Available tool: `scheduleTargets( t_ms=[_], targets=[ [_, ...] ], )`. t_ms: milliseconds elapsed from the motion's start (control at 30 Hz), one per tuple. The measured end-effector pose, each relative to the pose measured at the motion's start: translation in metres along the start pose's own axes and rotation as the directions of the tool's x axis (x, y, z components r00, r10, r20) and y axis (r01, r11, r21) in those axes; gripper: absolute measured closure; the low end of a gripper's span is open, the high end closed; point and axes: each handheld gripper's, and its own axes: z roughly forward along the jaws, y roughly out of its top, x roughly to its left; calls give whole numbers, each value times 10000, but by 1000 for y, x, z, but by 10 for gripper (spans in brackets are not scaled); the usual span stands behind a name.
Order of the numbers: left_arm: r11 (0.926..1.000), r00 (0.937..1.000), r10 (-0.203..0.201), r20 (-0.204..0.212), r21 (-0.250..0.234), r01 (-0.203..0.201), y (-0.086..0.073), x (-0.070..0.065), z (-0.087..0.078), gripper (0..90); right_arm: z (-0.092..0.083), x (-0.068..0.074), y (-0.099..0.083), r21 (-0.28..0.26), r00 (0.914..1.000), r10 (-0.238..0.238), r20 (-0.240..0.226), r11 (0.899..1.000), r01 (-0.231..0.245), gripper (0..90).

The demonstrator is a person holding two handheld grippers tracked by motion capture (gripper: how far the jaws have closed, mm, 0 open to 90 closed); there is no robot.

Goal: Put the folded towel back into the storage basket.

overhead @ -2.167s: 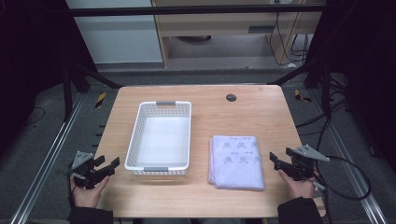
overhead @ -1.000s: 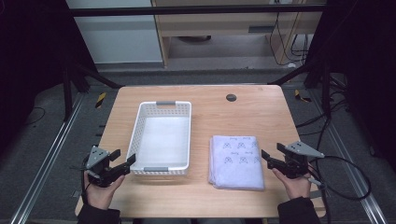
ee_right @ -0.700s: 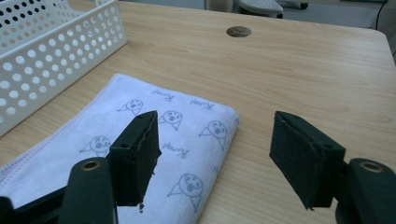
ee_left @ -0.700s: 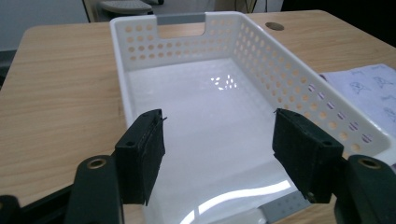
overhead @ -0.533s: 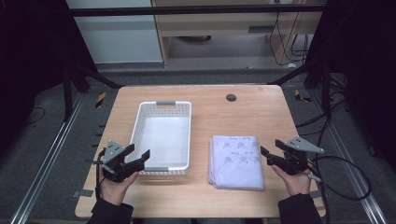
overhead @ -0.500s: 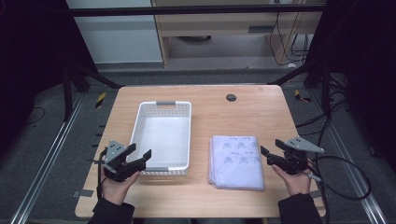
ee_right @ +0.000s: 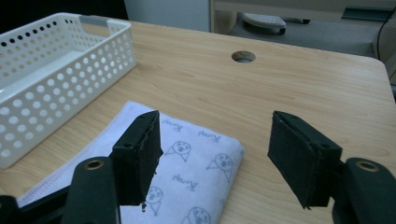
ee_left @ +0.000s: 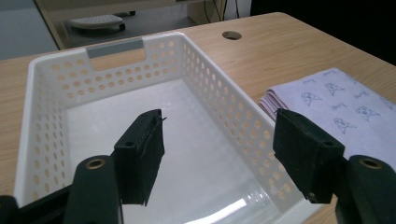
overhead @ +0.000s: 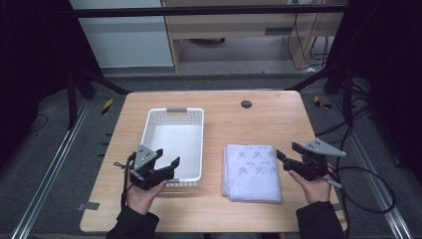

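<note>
Beside the towel [overhead: 253, 172], the right gripper [overhead: 287, 160] is spread wide, holding nothing; a shallow pinch might unfold the towel.

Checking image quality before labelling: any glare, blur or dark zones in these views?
High view: surroundings nearly black, table evenly lit, slightly soft. Left gripper view: glare streak on the basket floor, near jaws soft. Right gripper view: cloth print sharp, background blurred.
</note>
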Motion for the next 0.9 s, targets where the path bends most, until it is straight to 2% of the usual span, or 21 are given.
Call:
scheduleTargets(
  t_ms=[333, 500, 733, 900],
  targets=[
    [9993, 9990, 361, 266, 40, -362, 12, -24, 13, 332, 5, 7, 11, 61, 9996, -253, -123, 9997, 254, 347],
    [9991, 9980, 402, 491, 99, -407, 15, -36, 20, 334, 7, 8, 17, 13, 9994, -329, -130, 9995, 329, 344],
    [9980, 9958, 575, 709, 233, -593, 15, -50, 29, 335, 11, 6, 19, -25, 9996, -228, -140, 9997, 228, 344],
    [9980, 9939, 540, 967, 273, -569, 15, -58, 35, 335, 17, 4, 18, -20, 9999, -80, -150, 10000, 80, 339]
  ],
)
